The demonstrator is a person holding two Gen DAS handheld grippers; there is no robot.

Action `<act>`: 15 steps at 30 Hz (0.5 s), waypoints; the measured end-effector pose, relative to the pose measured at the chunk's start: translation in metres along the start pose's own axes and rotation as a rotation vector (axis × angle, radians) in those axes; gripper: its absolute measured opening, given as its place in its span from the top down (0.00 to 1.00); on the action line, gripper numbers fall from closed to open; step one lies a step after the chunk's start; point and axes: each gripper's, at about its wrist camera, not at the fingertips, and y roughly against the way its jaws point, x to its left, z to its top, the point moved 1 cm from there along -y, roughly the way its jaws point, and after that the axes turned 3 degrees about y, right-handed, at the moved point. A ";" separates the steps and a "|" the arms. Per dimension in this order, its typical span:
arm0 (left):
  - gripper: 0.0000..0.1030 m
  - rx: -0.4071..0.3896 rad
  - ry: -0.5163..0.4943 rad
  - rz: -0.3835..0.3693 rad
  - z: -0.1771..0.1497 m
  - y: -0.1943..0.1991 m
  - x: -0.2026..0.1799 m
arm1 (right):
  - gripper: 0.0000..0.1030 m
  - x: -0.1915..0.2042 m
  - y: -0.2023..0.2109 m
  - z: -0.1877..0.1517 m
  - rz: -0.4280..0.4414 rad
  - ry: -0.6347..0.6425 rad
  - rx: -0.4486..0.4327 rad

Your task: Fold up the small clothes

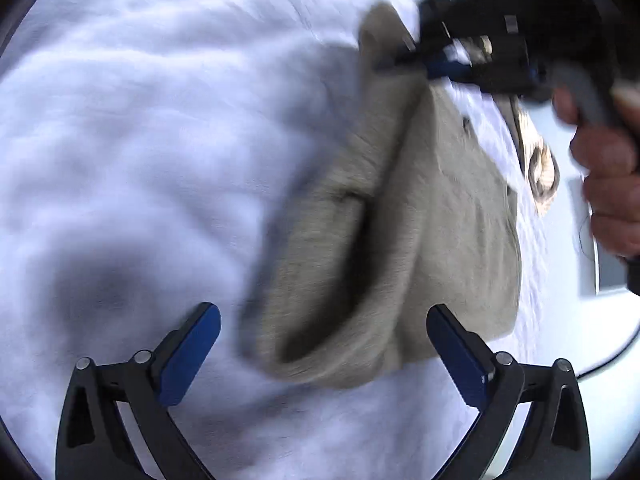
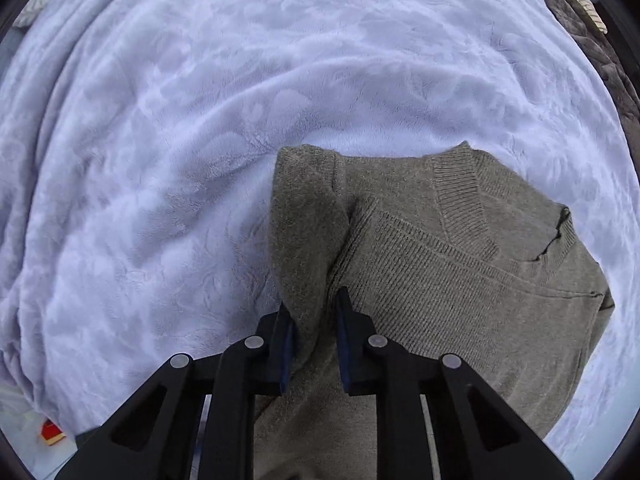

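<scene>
A grey-green knit sweater [image 2: 460,264] with a ribbed V-neck lies on a white fleece blanket [image 2: 180,140]. My right gripper [image 2: 316,344] points down and is shut on a raised fold of the sweater's left side, and the cloth runs up between its pads. In the left wrist view the sweater [image 1: 440,208] is blurred, its edge lifted toward the right gripper [image 1: 400,62] at the top right, held by a person's hand [image 1: 608,184]. My left gripper [image 1: 322,316] hangs wide open over the sweater's near end, holding nothing.
A dark brown cloth with a patterned piece [image 2: 580,8] lies at the blanket's far right edge. A small red and orange item [image 2: 52,434] shows at the lower left. A pale surface with a thin cable [image 1: 608,352] lies right of the blanket.
</scene>
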 end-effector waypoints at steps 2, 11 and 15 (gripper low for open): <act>0.00 0.008 0.017 -0.026 -0.003 0.004 0.006 | 0.81 -0.007 0.006 -0.007 0.036 -0.012 -0.028; 0.67 0.083 -0.084 0.042 0.014 -0.030 -0.030 | 0.82 -0.034 0.026 -0.014 0.132 -0.054 -0.070; 0.82 0.085 -0.132 0.127 0.008 -0.019 -0.055 | 0.82 -0.050 0.036 -0.021 0.156 -0.059 -0.083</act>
